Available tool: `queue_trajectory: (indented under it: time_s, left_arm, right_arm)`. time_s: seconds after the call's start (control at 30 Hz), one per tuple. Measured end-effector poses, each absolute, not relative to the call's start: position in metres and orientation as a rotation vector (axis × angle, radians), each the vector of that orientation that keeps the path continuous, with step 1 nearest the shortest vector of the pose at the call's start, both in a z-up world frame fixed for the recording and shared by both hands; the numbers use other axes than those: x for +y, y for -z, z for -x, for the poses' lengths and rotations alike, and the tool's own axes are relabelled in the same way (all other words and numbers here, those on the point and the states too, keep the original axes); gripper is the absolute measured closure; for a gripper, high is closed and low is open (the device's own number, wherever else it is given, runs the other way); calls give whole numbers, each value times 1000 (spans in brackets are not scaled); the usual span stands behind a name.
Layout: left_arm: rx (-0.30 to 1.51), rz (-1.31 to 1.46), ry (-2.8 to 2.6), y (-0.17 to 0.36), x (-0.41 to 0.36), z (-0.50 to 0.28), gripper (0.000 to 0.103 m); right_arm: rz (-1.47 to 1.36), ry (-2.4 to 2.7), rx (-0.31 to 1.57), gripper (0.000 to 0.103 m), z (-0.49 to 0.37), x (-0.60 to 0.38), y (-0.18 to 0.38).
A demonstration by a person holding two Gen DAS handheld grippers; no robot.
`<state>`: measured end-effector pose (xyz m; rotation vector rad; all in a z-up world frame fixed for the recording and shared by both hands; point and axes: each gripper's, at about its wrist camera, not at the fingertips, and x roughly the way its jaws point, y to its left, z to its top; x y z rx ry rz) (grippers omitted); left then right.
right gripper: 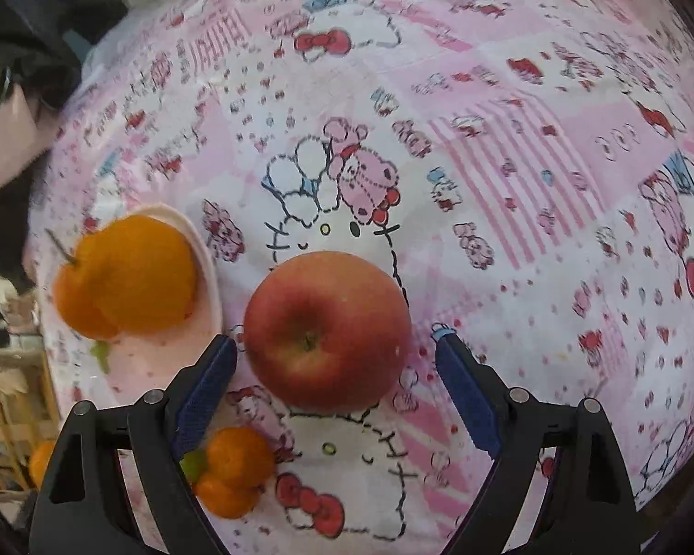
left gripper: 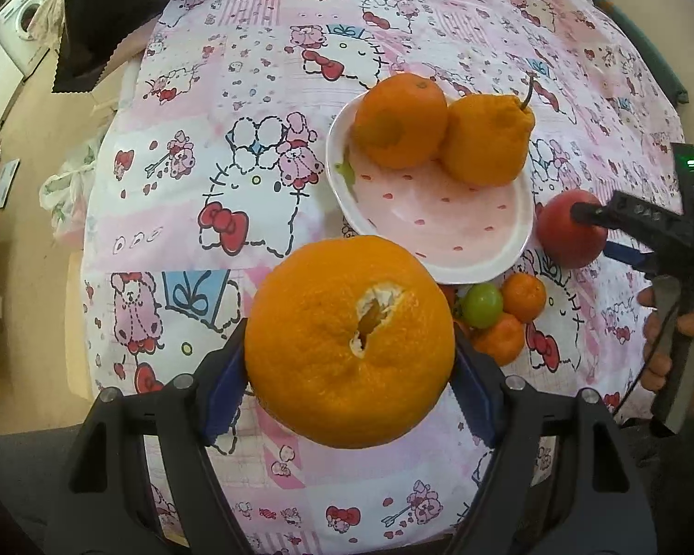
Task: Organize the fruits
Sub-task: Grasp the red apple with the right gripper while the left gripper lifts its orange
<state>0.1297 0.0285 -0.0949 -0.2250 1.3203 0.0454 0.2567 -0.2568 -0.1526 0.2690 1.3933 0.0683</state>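
1. This is a home, a lived-in room.
2. A washing machine (left gripper: 23, 18) stands against the far wall, white, with a round door.
3. The table wears a pink cartoon-cat cloth (left gripper: 254, 148), the sort used in a household, not a lab or shop.
4. A dark cloth (left gripper: 111, 23) is draped at the table's far edge.
5. A plastic bag (left gripper: 65, 189) sits on the beige floor (left gripper: 46, 106) beside the table.
6. Fruit lies on a small pink dotted plate (left gripper: 439, 226), as at a family table.
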Motion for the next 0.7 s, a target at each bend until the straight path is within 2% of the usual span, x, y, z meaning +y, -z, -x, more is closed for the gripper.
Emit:
queue_trajectory:
  time_s: [0.37,0.47,0.7]
  left_arm:
    - [1328,191,-63,106,22,-144,28]
    - [1329,177,-65,109,19,-146,28]
    - [1322,169,-70,111,21,-145,28]
  right_arm:
    - [-143,-69,1453,12,-272,-234,179]
    - [-158,-59,1443,16,-274,-234,183]
    - [-159,-87,1423,16,-273,-237,179]
